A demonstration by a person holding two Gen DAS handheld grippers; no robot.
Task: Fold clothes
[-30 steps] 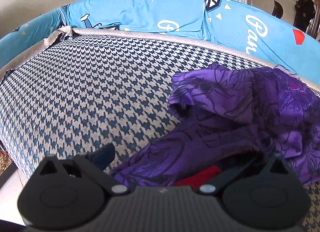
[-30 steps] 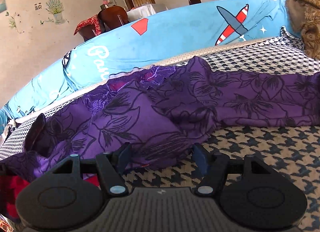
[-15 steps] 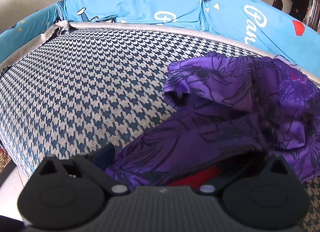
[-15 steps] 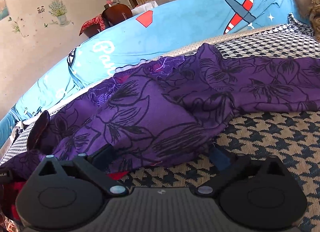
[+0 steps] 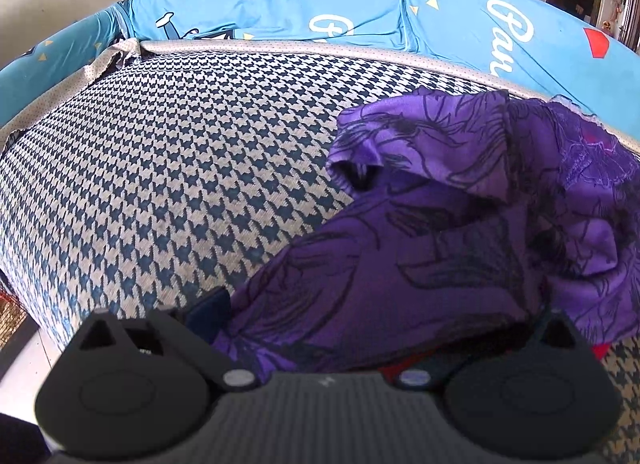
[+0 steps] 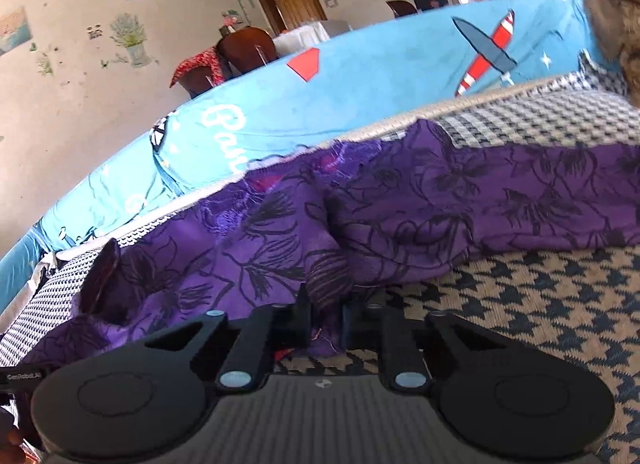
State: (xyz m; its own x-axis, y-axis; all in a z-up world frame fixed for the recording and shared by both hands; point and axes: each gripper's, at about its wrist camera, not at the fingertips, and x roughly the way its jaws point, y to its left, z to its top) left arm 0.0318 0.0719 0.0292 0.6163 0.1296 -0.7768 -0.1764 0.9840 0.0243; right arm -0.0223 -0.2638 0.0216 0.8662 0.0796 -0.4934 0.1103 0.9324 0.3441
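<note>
The left wrist view alone shows the bare houndstooth sofa seat (image 5: 168, 184) stretching from 9 to 12 o'clock, with the purple garment (image 5: 460, 248) heaped from 1 to 5 o'clock over the left gripper (image 5: 372, 328), whose jaws stand wide apart with cloth draped between them, gripping nothing. Only the right wrist view shows the right gripper (image 6: 326, 316) pinched tight on a fold of the purple garment (image 6: 440, 204) at 6 o'clock. Half a second earlier its jaws stood wide apart around that fold.
</note>
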